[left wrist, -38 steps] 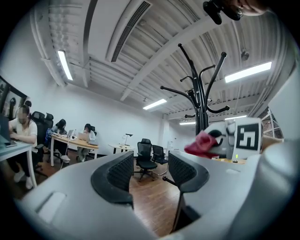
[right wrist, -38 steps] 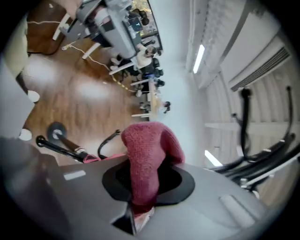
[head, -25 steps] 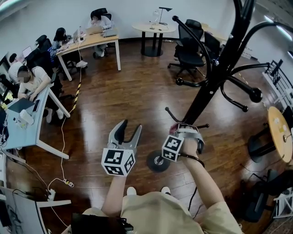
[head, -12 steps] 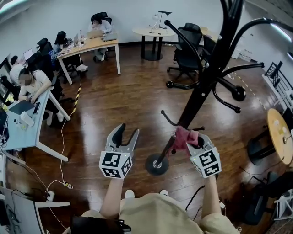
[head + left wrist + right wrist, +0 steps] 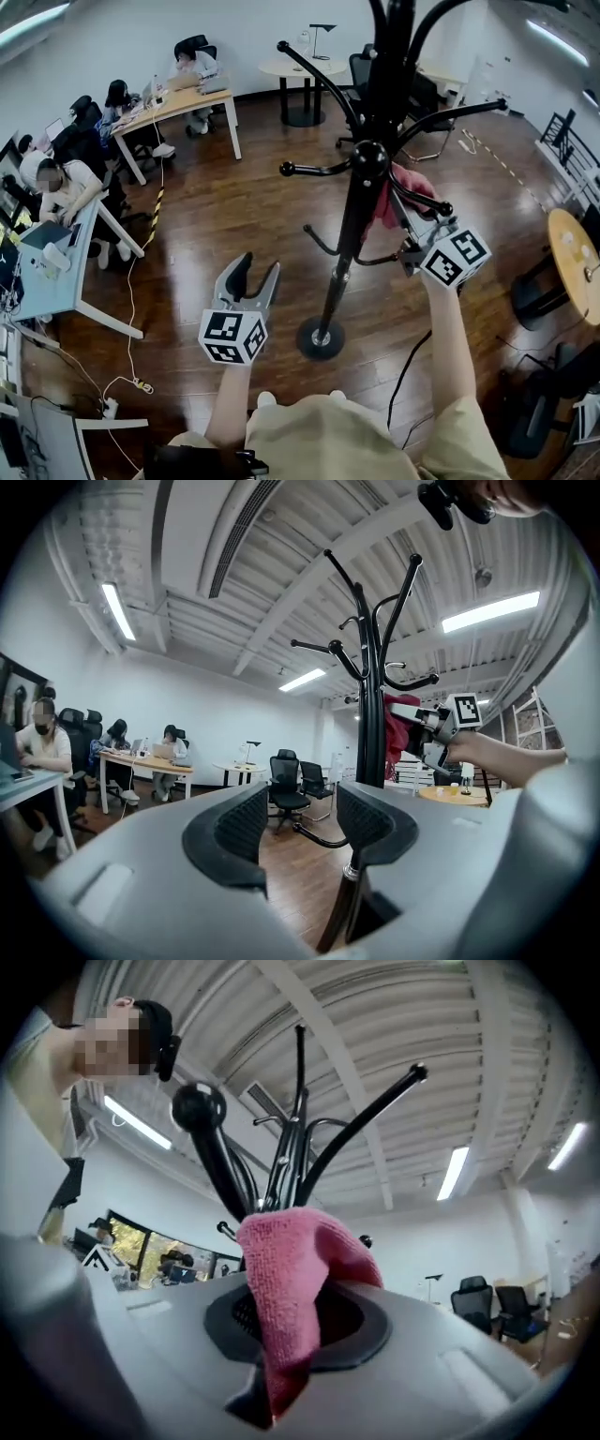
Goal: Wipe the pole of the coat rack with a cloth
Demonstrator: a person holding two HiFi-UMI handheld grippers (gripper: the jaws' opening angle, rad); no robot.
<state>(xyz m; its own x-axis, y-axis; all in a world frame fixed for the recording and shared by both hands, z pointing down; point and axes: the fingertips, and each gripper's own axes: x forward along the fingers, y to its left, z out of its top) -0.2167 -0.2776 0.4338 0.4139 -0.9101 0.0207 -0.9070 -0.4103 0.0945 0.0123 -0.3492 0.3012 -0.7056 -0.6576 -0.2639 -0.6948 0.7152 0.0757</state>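
The black coat rack pole [image 5: 354, 234] rises from a round base [image 5: 321, 338] on the wooden floor and spreads into curved arms with ball ends. My right gripper [image 5: 405, 208] is raised to the right of the pole, shut on a pink cloth [image 5: 388, 195] held against the upper pole. In the right gripper view the pink cloth [image 5: 292, 1293] bulges up between the jaws, with the rack's arms [image 5: 281, 1162] just beyond. My left gripper [image 5: 250, 275] hangs low to the left of the pole, open and holding nothing. The left gripper view shows the pole [image 5: 371, 705] and the cloth [image 5: 399, 731] to the right.
People sit at desks [image 5: 178, 91] at the far left and back. A round table [image 5: 298, 67] and office chairs [image 5: 366, 75] stand behind the rack. Another round table [image 5: 574, 262] is at the right edge. A cable [image 5: 129, 309] trails over the floor at the left.
My right gripper has risen with the cloth from near the pole's foot up to the level of its arms. The view has shifted toward the rack. The left gripper has hardly moved.
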